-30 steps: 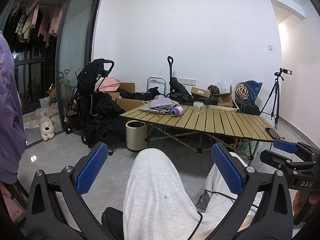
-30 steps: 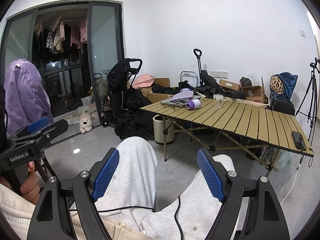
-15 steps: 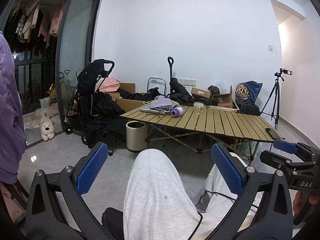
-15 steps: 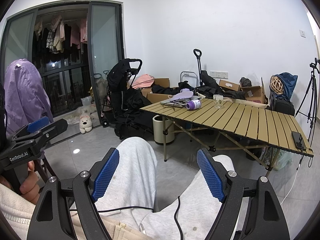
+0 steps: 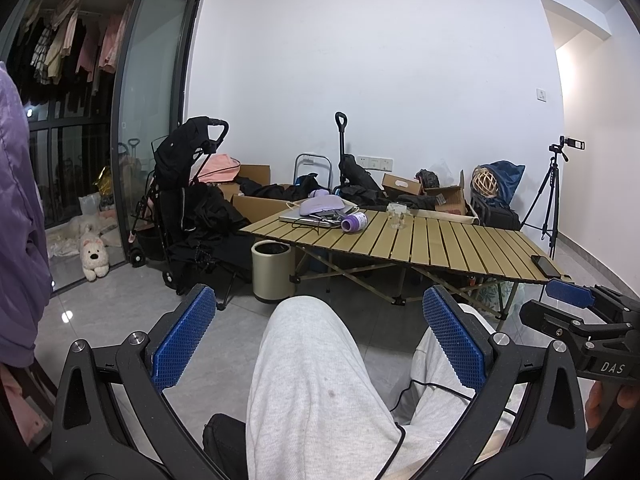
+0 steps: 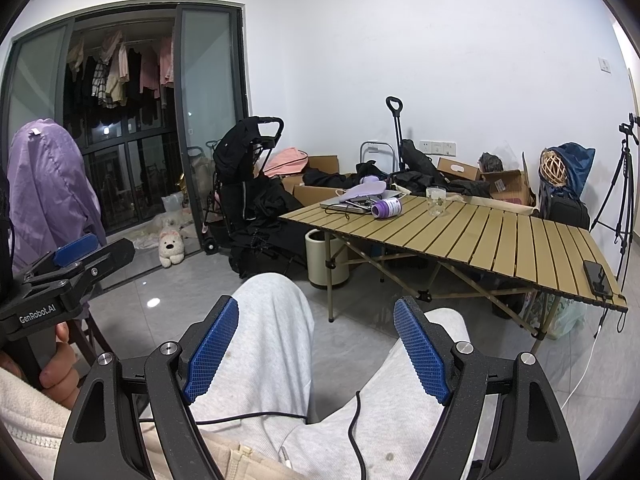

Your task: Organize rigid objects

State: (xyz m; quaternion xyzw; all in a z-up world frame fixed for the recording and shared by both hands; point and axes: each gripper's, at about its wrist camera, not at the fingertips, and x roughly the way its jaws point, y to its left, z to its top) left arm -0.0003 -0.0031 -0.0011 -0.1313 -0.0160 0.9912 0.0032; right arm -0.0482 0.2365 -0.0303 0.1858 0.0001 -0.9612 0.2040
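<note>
Slatted wood forms the folding table (image 5: 440,244), well apart from both grippers; at its far end a purple jar (image 5: 354,223) lies on its side beside a laptop (image 5: 308,219), with a glass cup (image 5: 397,215) upright nearby, contents unclear; a beige bin (image 5: 273,271) stands under the table's corner; the left gripper (image 5: 320,336) and right gripper (image 6: 316,352) hover over grey-trousered knees, jaws wide apart, empty; only the right wrist view shows the phone (image 6: 597,277) with its white cable.
</note>
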